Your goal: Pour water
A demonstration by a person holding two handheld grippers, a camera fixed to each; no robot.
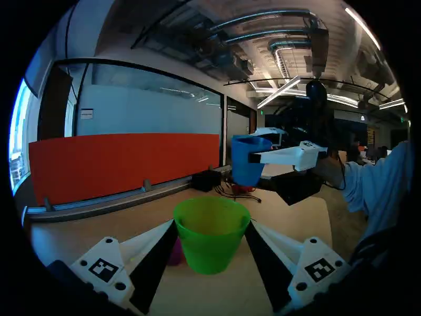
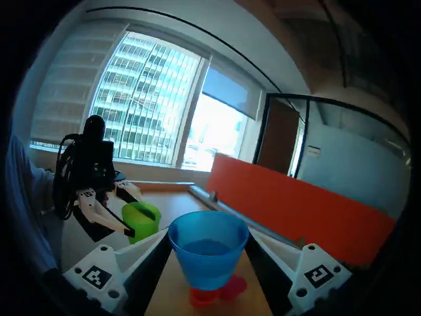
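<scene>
Jaws of the left gripper [image 1: 210, 227] clamp an upright green cup [image 1: 211, 245]. The right gripper's [image 2: 208, 239] jaws clamp a blue cup [image 2: 208, 258], raised above the table [image 1: 294, 210].

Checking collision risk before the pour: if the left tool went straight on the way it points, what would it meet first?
Past its green cup, probably the blue cup in the right tool, slightly right of the line; depth unclear.

The setting was an office. Exposed grey ceiling ducts [image 1: 287, 45] and long strip lights [image 1: 279, 92] ran overhead, beside a glass partition wall [image 1: 147, 113] with an orange lower band [image 1: 126, 163]. Tall windows [image 2: 216, 137] faced a high-rise facade [image 2: 137, 95].
</scene>
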